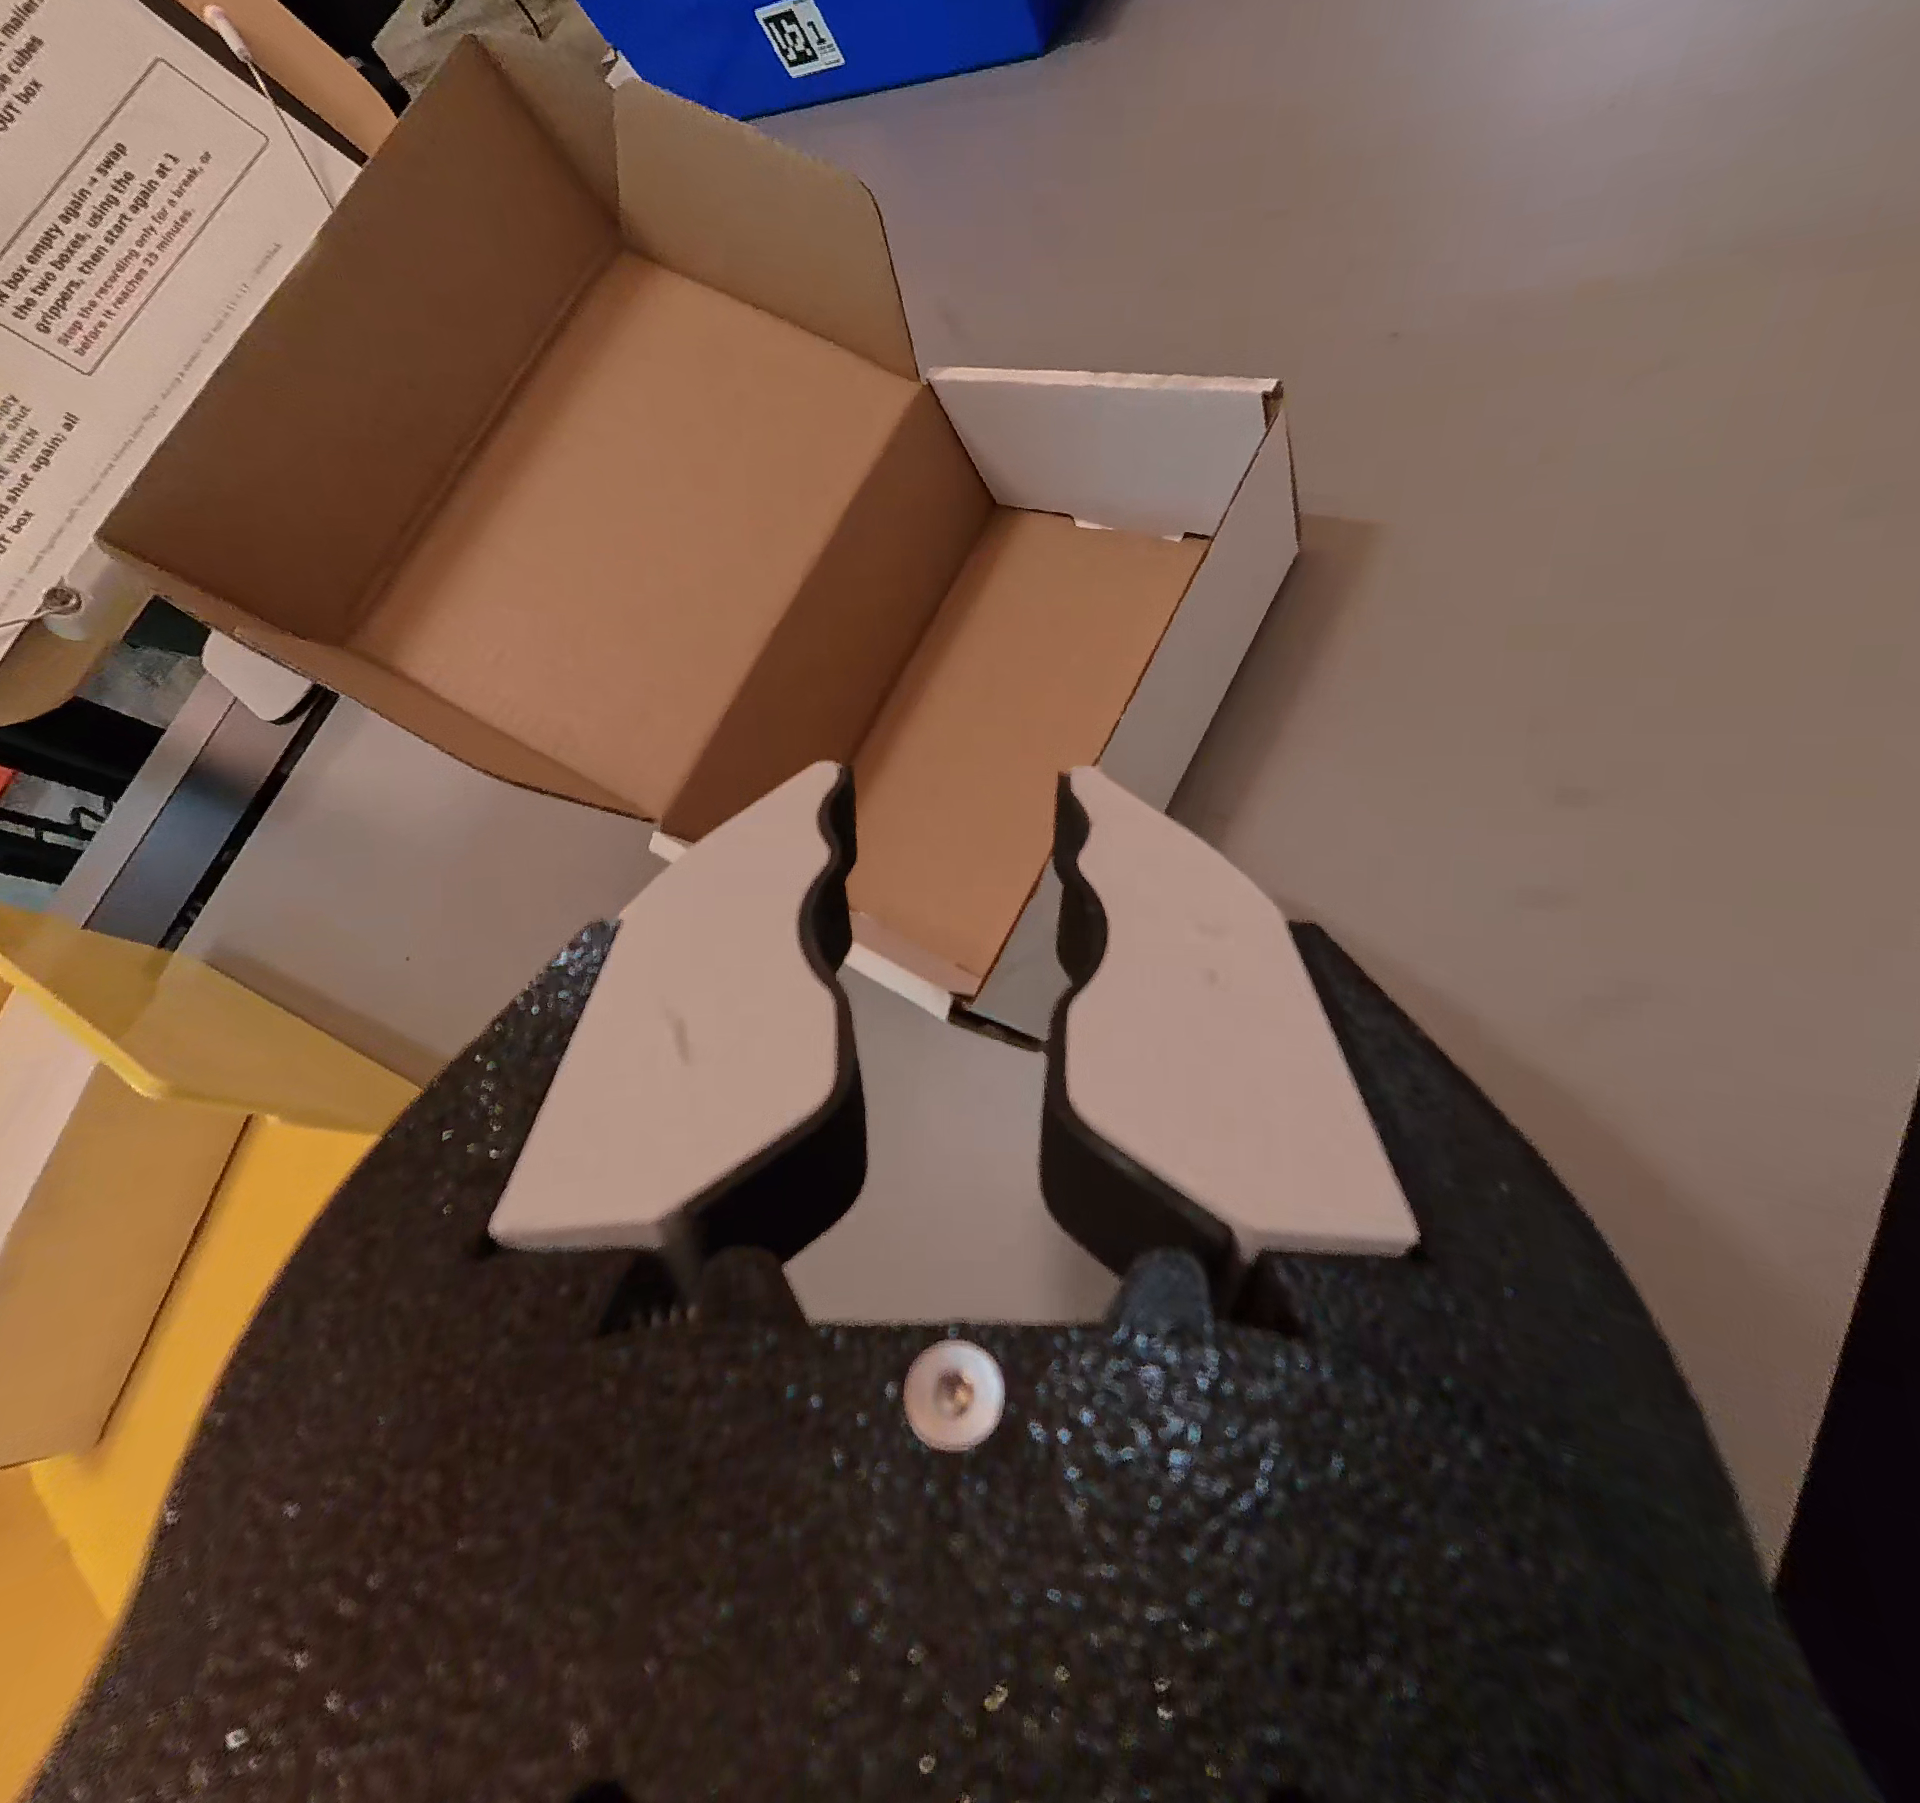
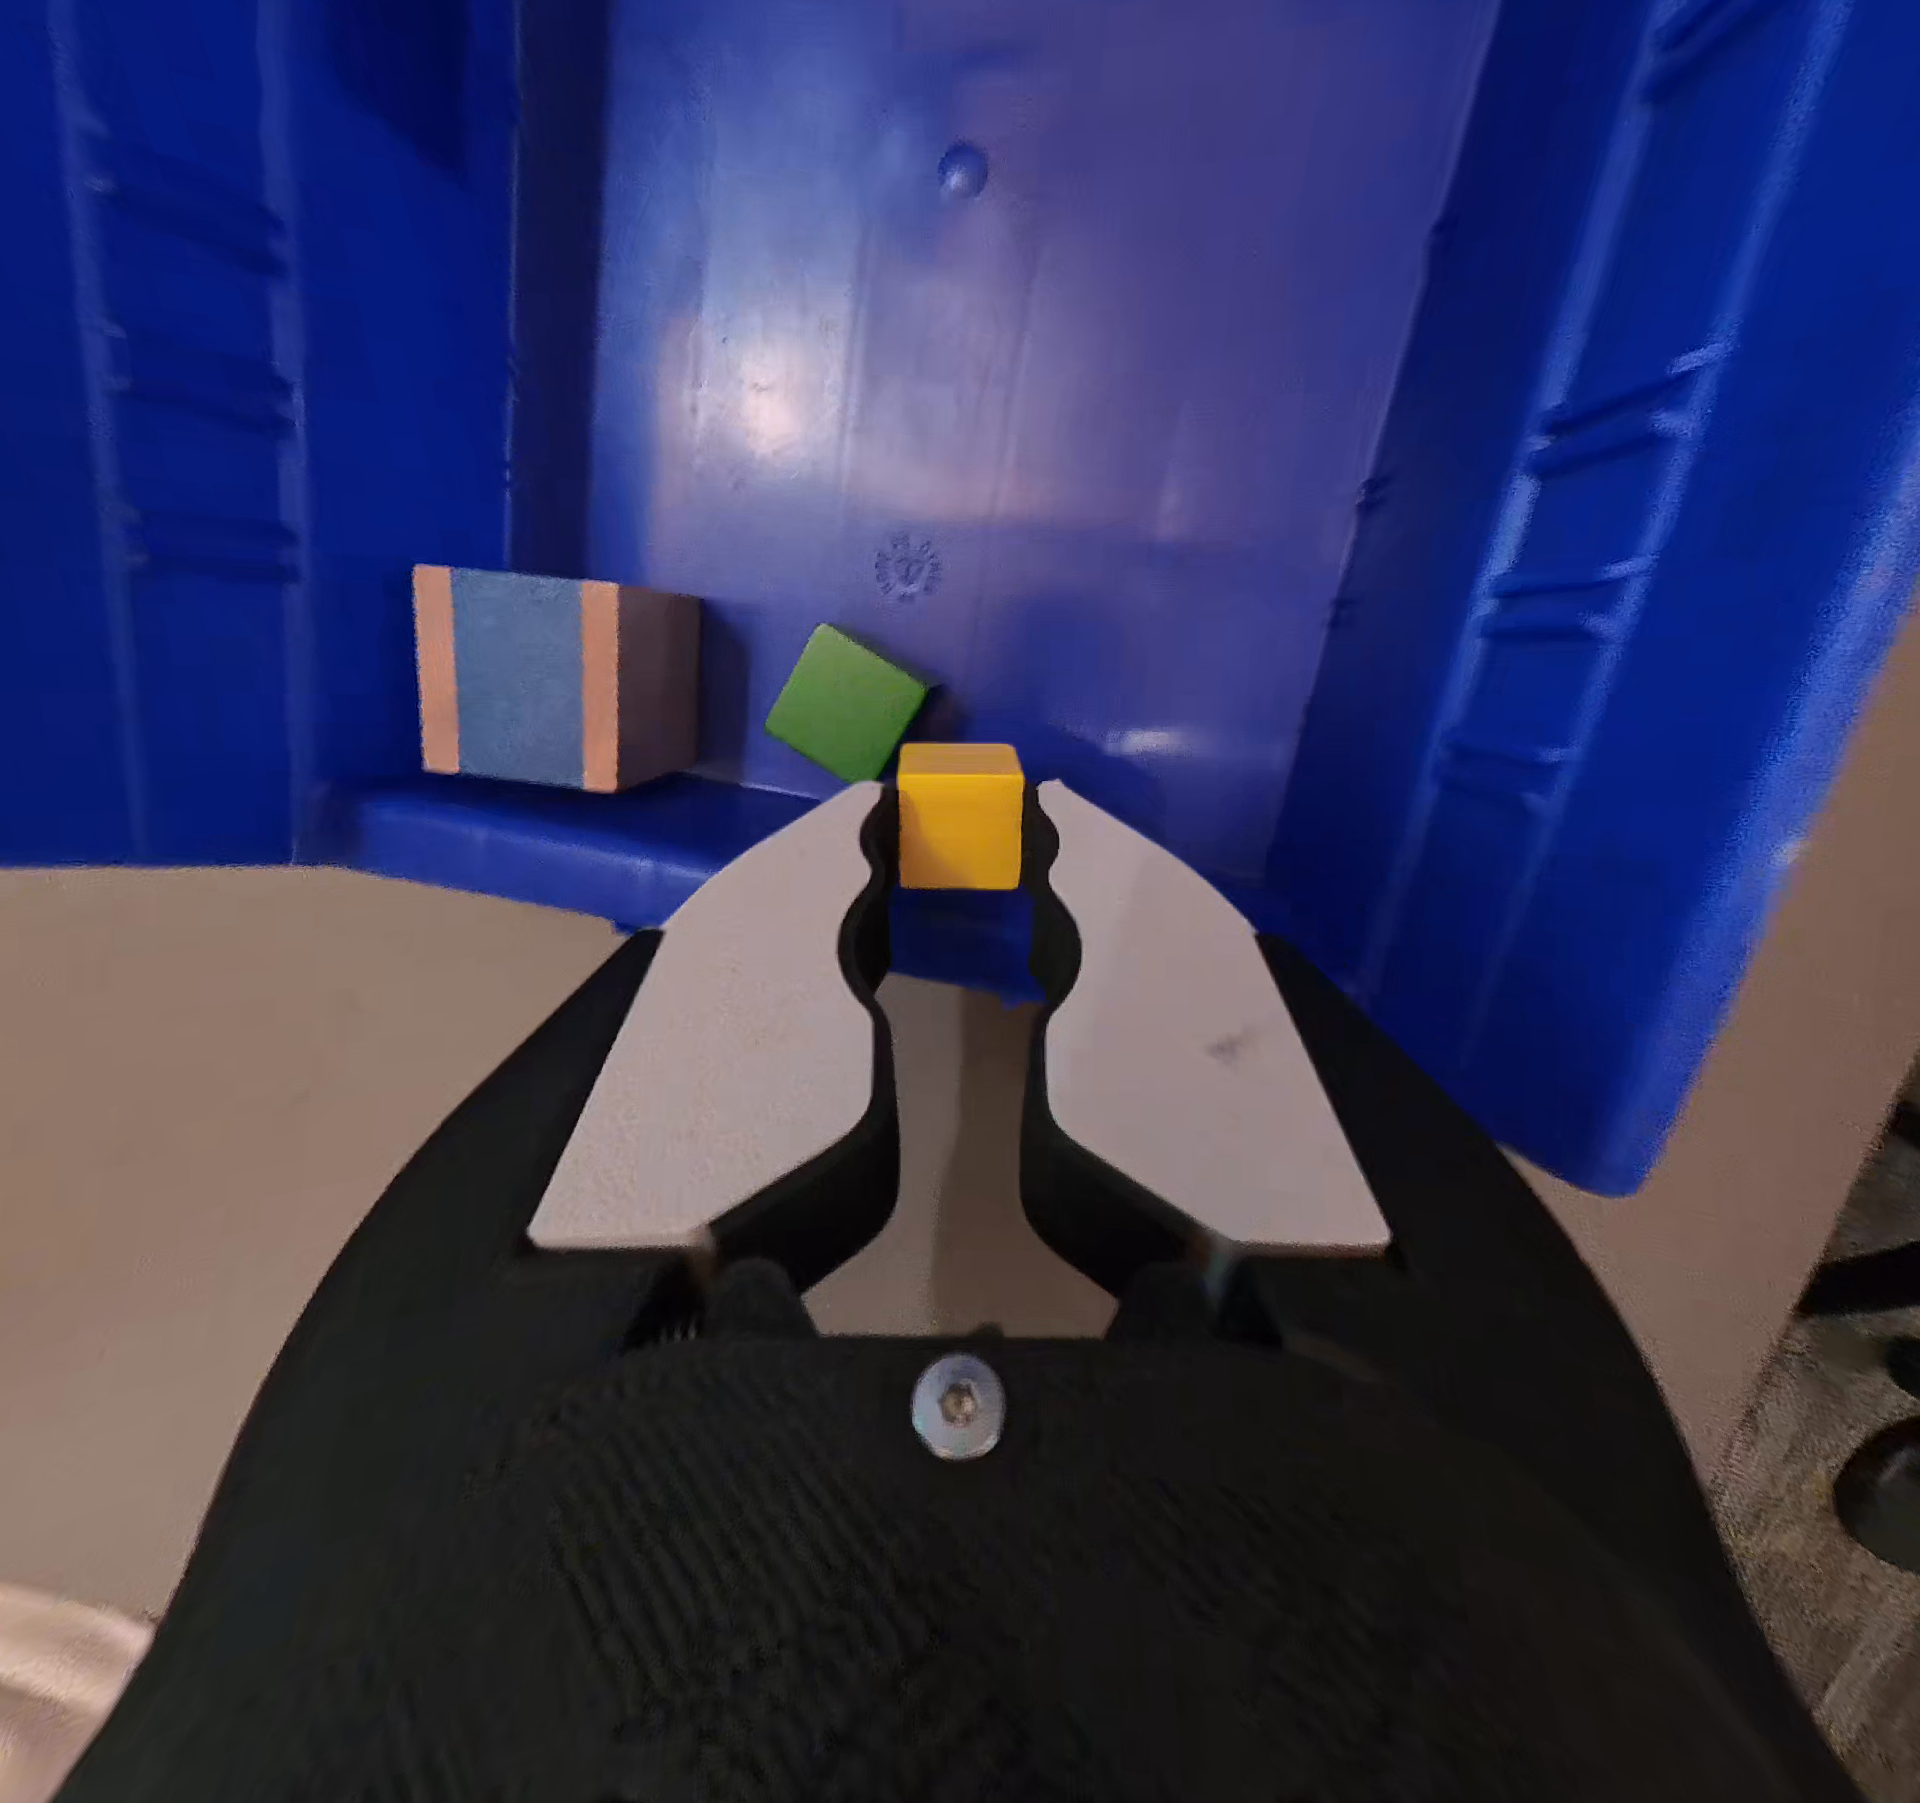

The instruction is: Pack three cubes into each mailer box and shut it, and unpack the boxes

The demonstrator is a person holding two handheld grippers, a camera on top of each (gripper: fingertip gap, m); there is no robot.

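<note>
so here's my count: two grippers, my left gripper (image 1: pixel 956 818) with nothing between its fingers and my right gripper (image 2: pixel 958 823) pinching one yellow cube (image 2: pixel 958 818). cubes come to three, that yellow one plus one green cube (image 2: pixel 844 702) and one bigger blue-striped cube (image 2: pixel 540 678) lying in the one blue bin (image 2: pixel 1558 610). there's also one open mailer box (image 1: pixel 644 506) on the one grey table (image 1: pixel 1558 403), one yellow bin (image 1: pixel 156 1078) off to my left, and one printed sheet (image 1: pixel 94 226) behind the box.
</note>
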